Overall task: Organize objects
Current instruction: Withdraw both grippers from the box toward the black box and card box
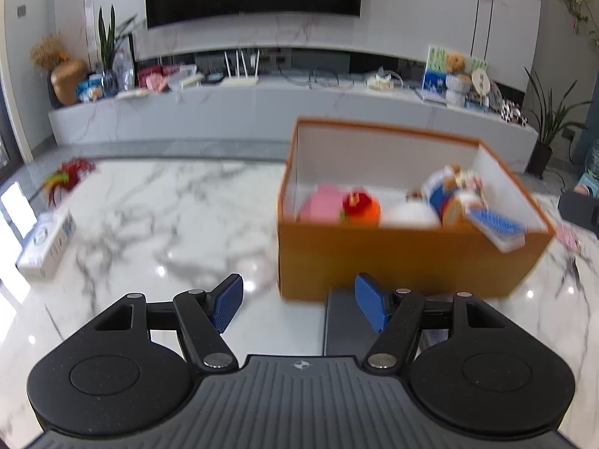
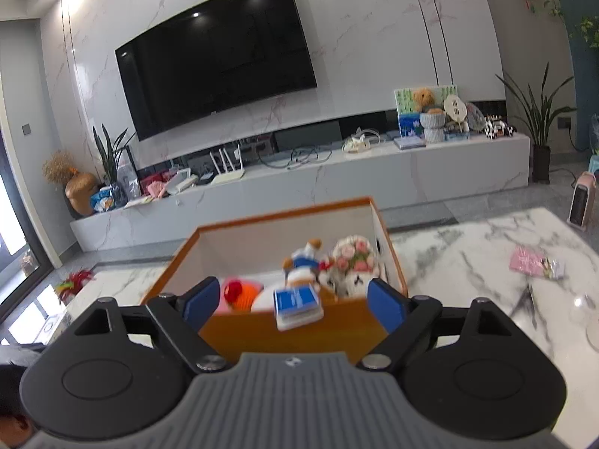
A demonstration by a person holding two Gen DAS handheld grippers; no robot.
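Blue-padded fingers of the left gripper point(image 1: 298, 305) stand wide apart with nothing between them, hovering over the glossy white marble table point(image 1: 157, 224); a grey flat thing lies under its right finger, mostly hidden by the gripper body. Ahead and to the right in the left wrist view sits the orange box point(image 1: 404, 258), open-topped and white inside, its long axis running left to right across the frame and one corner turned toward the camera. The right gripper point(image 2: 294, 308) is likewise spread open and empty, pointed straight at the near long wall of the same box. On that near rim rests a small blue-and-white pack point(image 2: 297, 305), tilted, hanging partly outside; whether it is a card deck cannot be told through the blur. Inside lie a pink item point(image 1: 324, 202), an orange-and-red soft toy point(image 1: 361, 207), a white rounded thing point(image 1: 410, 215) and a plush figure in blue point(image 2: 305, 254) beside a bunch of pink flowers point(image 2: 353, 256); motion blur smears all of them. Elsewhere on the table lie a white carton point(image 1: 46, 243) at the left edge, a red feathery object point(image 1: 71, 174) and a pink packet point(image 2: 529, 262) well to the right. Beyond, a long marble console point(image 2: 299, 187) carries clutter under a wall-mounted dark television point(image 2: 217, 60), with potted plants point(image 2: 541, 123) at the sides.
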